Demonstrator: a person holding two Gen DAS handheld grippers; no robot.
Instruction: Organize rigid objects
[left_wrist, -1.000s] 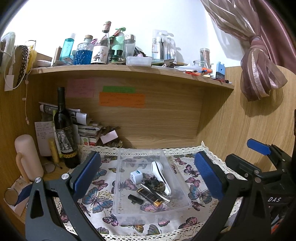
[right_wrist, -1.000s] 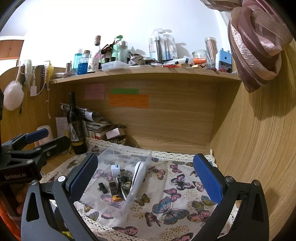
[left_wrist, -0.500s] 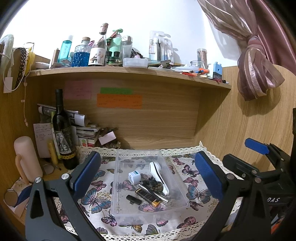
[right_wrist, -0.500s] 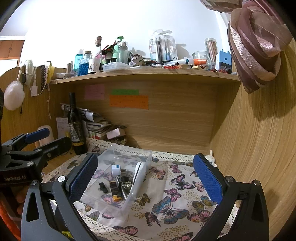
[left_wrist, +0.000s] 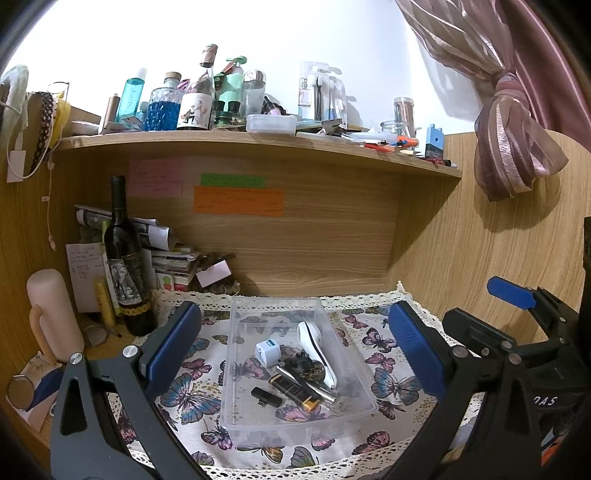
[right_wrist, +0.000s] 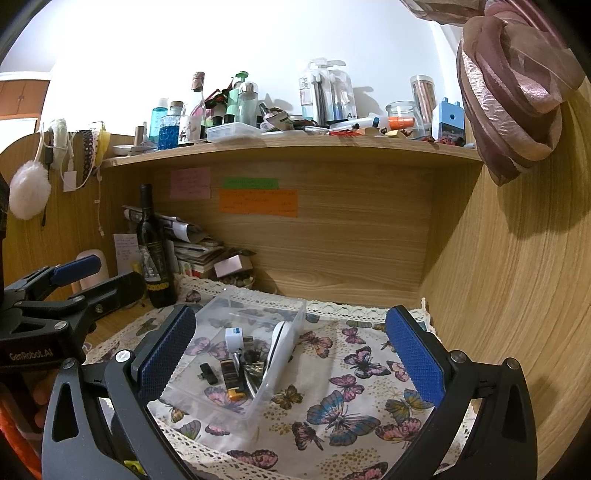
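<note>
Little has moved since a second ago: the left gripper has drawn back slightly, so the clear plastic bin sits a touch higher between its fingers, while the right-hand view looks unchanged. Both grippers hang above the butterfly-print cloth with their blue pads spread wide and nothing between them; the right gripper hangs to the right of the bin.

Inside the bin lie a white handheld device along the wall at 3 o'clock, a white plug adapter toward 11 o'clock of the pile, a dark tangled clip-like piece at centre, a black-and-gold lighter touching a silver pen-like stick toward 5 o'clock, and a small black dongle at 7 o'clock, a little apart.

From the bin, a dark wine bottle stands upright at 10 o'clock, in front of stacked papers. At 12 o'clock, pink, green and orange sticky notes are stuck on the wooden back panel, under a shelf crowded with bottles and jars. A tied-back pink curtain hangs at 2 o'clock.
</note>
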